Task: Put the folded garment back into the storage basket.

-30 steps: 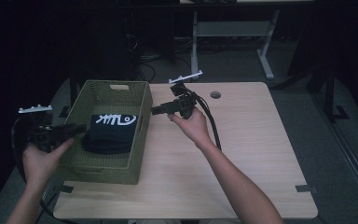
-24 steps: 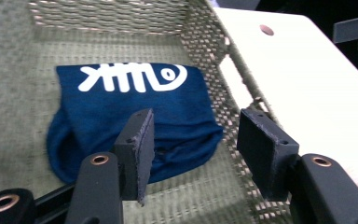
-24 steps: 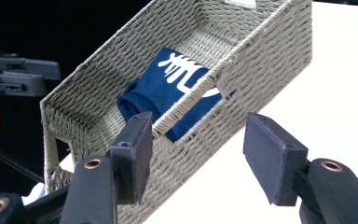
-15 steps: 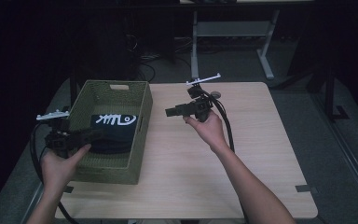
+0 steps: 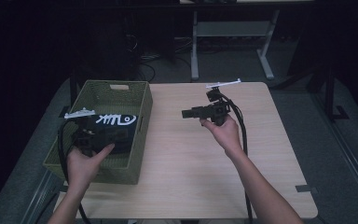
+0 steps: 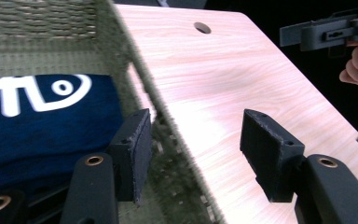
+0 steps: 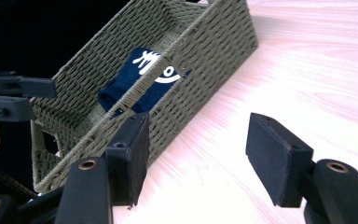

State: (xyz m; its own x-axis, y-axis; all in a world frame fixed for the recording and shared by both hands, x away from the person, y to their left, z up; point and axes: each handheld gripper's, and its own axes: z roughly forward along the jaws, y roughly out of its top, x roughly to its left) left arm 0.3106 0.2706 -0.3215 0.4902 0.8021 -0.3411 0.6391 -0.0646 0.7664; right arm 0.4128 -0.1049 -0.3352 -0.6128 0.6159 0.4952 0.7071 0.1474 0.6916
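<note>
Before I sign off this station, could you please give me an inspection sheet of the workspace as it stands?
Surface: light wooden table, bare beside the basket, with a round hole near its far edge.
Job's things: green woven basket on the table's left part; folded dark blue cloth with a white print lies inside it.
Clutter: nothing seen.
Grippers: left gripper over the basket's near right wall, jaws just opening, nothing pressed; right gripper held above the table's middle, jaws just opening, nothing between them.
Cables: black cable trails from the right gripper along the forearm.
Surroundings: dark room, white table frame behind, cords on the floor.
</note>
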